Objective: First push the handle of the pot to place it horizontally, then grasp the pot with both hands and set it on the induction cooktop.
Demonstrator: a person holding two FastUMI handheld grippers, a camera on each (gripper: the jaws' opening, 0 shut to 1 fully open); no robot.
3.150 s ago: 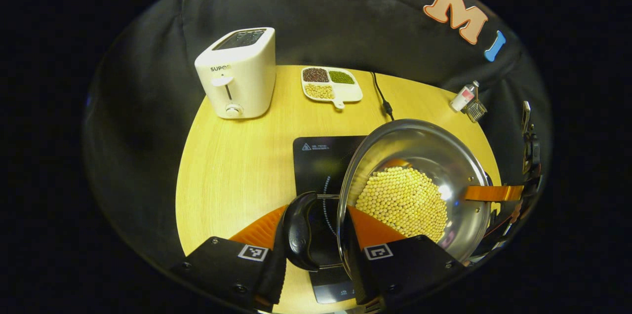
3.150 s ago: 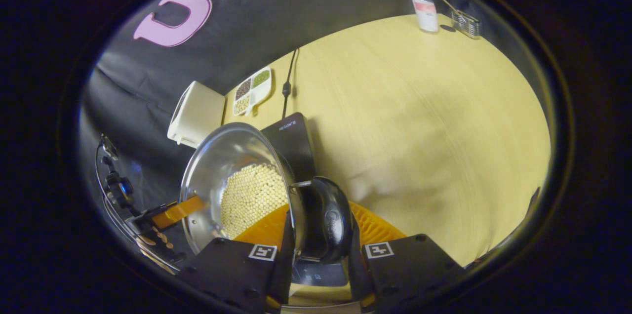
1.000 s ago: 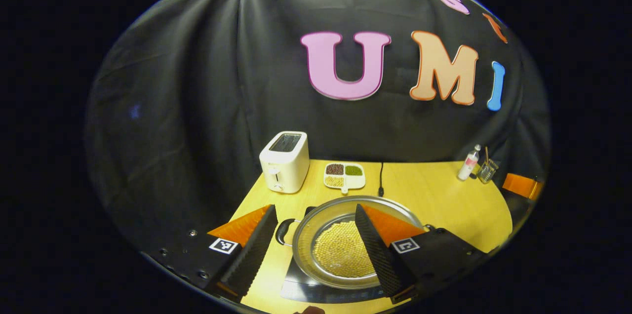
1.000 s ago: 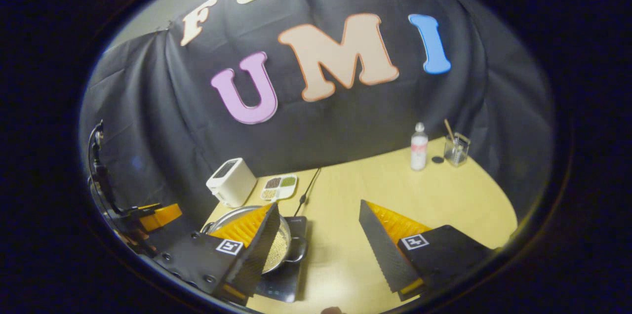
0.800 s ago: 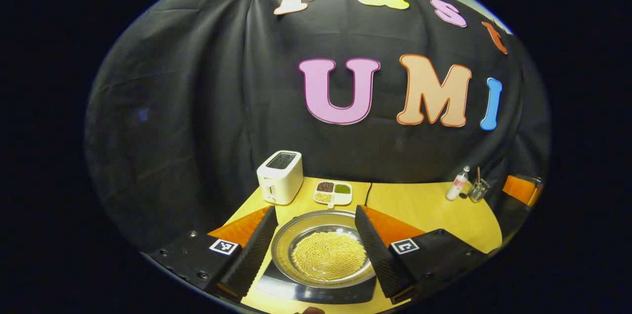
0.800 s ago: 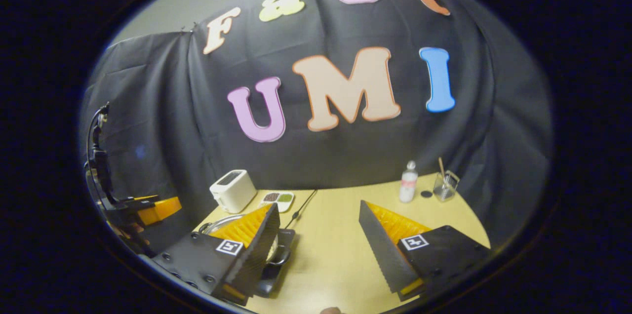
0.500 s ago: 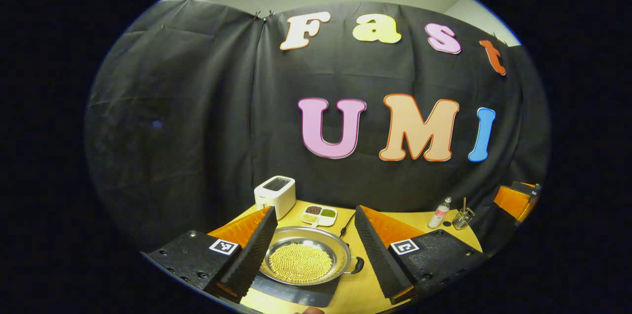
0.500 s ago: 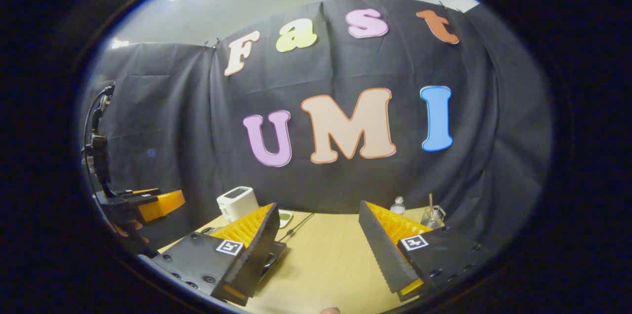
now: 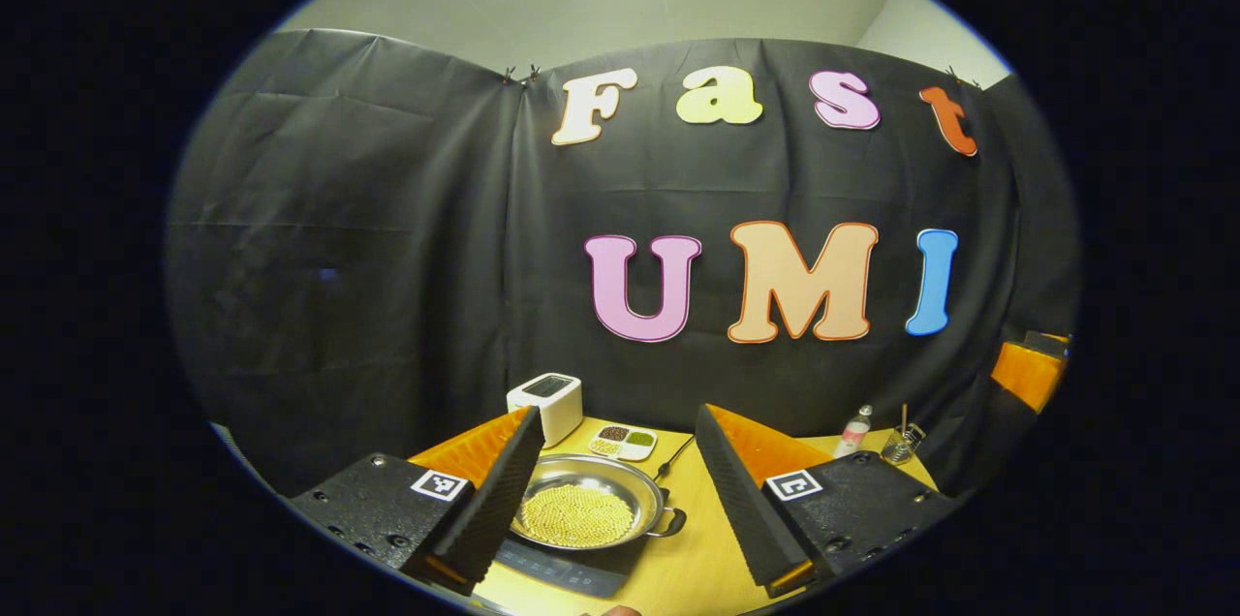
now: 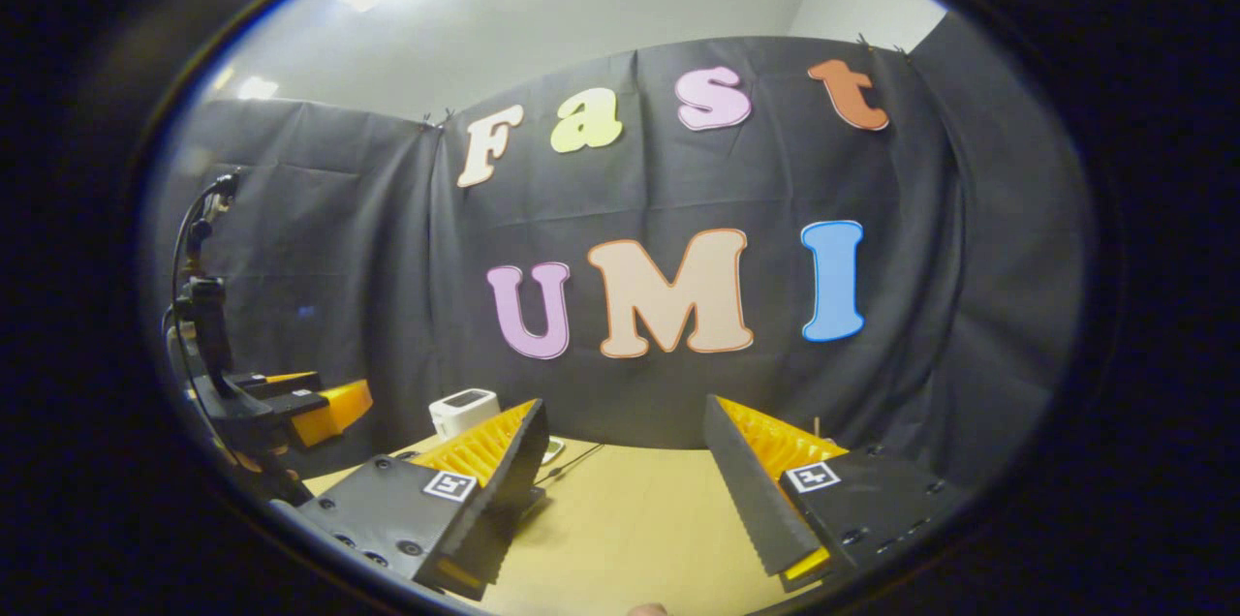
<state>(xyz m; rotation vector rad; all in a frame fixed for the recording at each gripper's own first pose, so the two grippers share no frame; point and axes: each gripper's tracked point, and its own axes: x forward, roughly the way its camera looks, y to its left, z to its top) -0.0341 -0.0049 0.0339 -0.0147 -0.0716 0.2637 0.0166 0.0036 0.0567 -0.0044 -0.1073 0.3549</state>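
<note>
Two grippers are seen with fingers spread wide and nothing held between them. In the left gripper view, the left gripper (image 9: 612,485) sits at the bottom of the frame, raised above the worktop (image 9: 693,563). Just left of centre, near the far edge of the worktop, a white toaster (image 9: 547,405) is seen against the black cloth. Right of it lies a divided dish of beans (image 9: 624,442). Nearer, framed between the two fingers, the steel pot (image 9: 587,511) filled with yellow beans is set on the black induction cooktop (image 9: 567,570), with one pot handle (image 9: 670,525) lying level on its right side. A black cable (image 9: 671,461) runs back from the cooktop. Toward the lower right, a small bottle (image 9: 852,432) and a glass holder (image 9: 900,444) stand close together.

In the right gripper view, the left gripper (image 10: 291,403) is seen at the lower left edge, apart from the worktop things. The right gripper (image 10: 625,476) occupies the bottom centre, well above the worktop (image 10: 630,529).
</note>
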